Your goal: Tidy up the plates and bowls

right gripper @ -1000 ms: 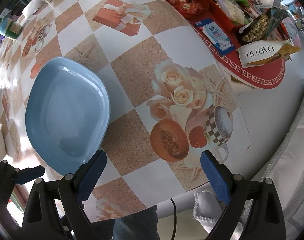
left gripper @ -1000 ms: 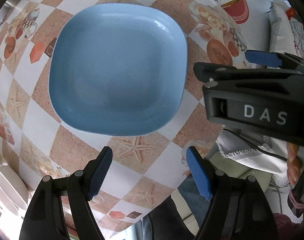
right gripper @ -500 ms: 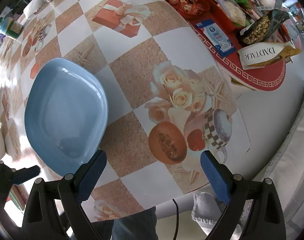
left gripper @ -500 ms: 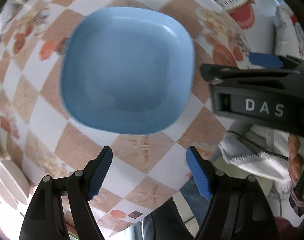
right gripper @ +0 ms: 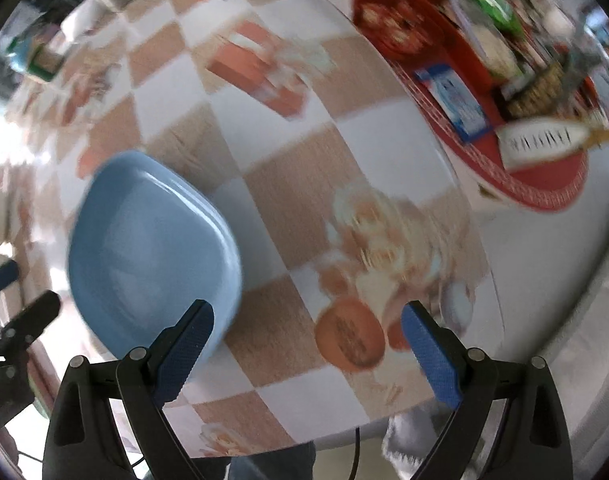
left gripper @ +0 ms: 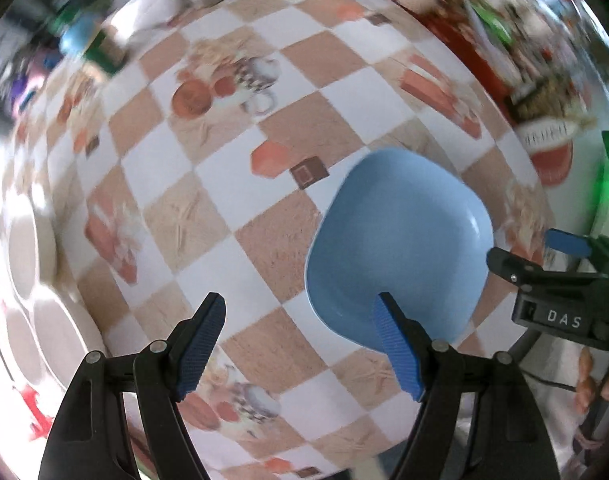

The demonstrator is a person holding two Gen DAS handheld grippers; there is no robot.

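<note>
A light blue square plate [left gripper: 400, 240] lies flat on the checkered tablecloth near the table's front edge; it also shows in the right wrist view [right gripper: 152, 248]. My left gripper [left gripper: 300, 344] is open and empty, with the plate behind its right finger. My right gripper [right gripper: 304, 352] is open and empty, just right of the plate, its left finger over the plate's near rim. The right gripper also shows in the left wrist view [left gripper: 560, 280]. White dishes [left gripper: 28, 280] sit at the far left, blurred.
A red round tray [right gripper: 504, 120] piled with snack packets stands at the table's far right. Blurred containers [left gripper: 92, 44] sit at the table's far edge. The table's front edge runs close under both grippers.
My left gripper has swung left and back, so the blue plate moved from centre to the right of its view. The right gripper shifted slightly; both views are now motion-blurred.
</note>
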